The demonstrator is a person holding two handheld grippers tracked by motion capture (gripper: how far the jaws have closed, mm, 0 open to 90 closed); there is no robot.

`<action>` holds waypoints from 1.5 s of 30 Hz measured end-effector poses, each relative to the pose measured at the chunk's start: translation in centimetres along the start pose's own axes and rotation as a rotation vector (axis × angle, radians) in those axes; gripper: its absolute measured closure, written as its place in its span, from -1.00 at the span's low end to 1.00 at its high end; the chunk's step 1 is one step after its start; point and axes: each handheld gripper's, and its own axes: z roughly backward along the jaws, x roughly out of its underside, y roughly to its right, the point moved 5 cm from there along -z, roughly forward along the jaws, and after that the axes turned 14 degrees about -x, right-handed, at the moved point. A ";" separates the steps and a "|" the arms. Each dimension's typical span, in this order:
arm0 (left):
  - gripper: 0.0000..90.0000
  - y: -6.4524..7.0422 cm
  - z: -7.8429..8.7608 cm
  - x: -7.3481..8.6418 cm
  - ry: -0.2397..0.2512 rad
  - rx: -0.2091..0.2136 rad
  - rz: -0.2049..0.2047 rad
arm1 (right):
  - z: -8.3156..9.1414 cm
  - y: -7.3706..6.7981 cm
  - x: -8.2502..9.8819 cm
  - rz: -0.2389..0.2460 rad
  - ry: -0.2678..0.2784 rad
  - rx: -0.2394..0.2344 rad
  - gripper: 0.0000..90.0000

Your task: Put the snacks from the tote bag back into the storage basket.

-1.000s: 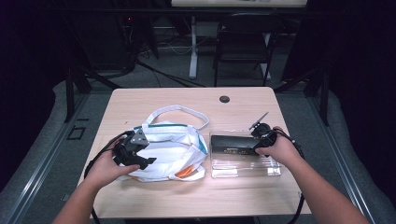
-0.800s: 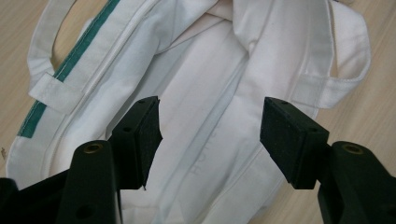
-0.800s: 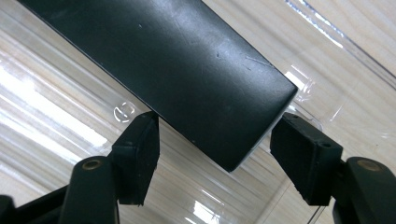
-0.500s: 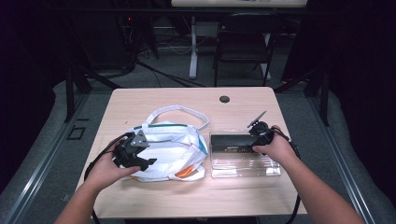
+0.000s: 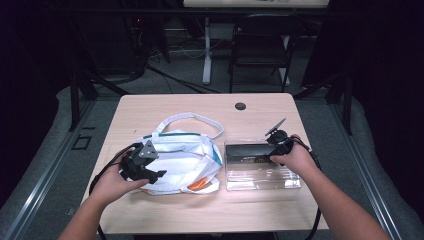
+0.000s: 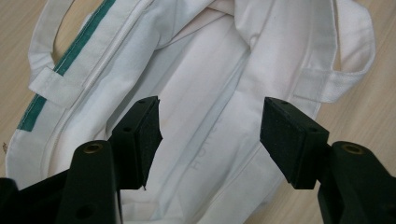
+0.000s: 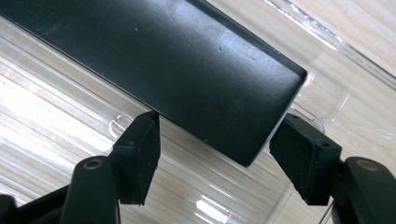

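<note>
The right tongs (image 7: 212, 158) stand wide, straddling the near end of the black box (image 7: 173, 70) inside the clear tray (image 5: 262, 180). Its long axis runs toward the frame's upper left. The left tongs (image 6: 210, 140) gape over the white bag (image 6: 210, 60).

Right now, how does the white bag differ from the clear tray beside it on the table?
The white bag is soft cloth, crumpled, with a green stripe and a loop handle; the clear tray is stiff, see-through plastic with straight edges. The bag lies at the left gripper, the tray at the right gripper. The tray holds a black box. Both rest on the table.

White bag (image 5: 182, 162) beside clear tray (image 5: 262, 181)
</note>
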 end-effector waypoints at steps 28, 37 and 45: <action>-0.15 -0.4 0.5 0.1 0.008 -0.020 0.018 | 1.8 -1.2 0.3 0.034 0.003 0.001 -0.19; -0.15 -0.4 0.5 0.1 0.006 -0.017 0.026 | 3.7 -3.1 0.3 0.098 0.066 0.000 -0.15; -0.15 -0.3 0.4 0.2 0.004 -0.017 0.027 | 4.0 -4.9 0.5 0.155 0.093 -0.034 -0.12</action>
